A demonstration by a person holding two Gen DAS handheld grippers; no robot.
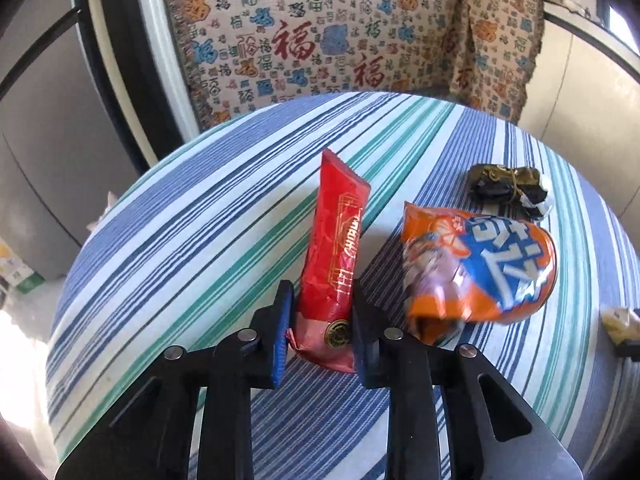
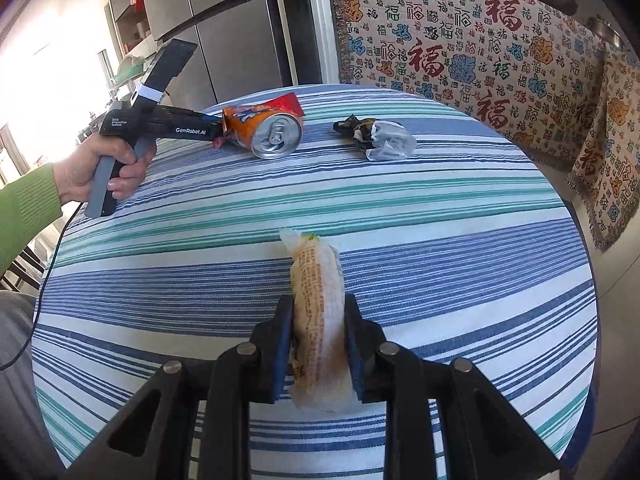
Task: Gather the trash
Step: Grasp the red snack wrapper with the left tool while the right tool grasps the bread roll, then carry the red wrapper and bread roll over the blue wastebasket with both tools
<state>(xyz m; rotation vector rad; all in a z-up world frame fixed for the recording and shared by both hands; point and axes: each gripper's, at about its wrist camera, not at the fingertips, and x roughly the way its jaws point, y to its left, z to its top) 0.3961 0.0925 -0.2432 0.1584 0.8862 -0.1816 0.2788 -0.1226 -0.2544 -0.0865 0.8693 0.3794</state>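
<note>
My left gripper (image 1: 322, 292) is shut on the lower end of a long red snack wrapper (image 1: 340, 232), which stands tilted off the striped tablecloth (image 1: 200, 220). A dented orange soda can (image 1: 480, 272) lies just right of it, and a dark crumpled wrapper (image 1: 508, 188) lies beyond. My right gripper (image 2: 318, 304) is shut on a pale printed wrapper (image 2: 318, 276) near the table's front. In the right wrist view the can (image 2: 268, 132) and the dark wrapper with white paper (image 2: 372, 136) lie at the far side, with the red wrapper's (image 2: 290, 104) tip behind the can.
A hand (image 2: 100, 168) in a green sleeve holds the left tool at the table's far left. A patterned cloth (image 2: 480, 48) covers a seat behind the round table (image 2: 440, 220). A grey fridge (image 2: 224, 20) stands at the back left.
</note>
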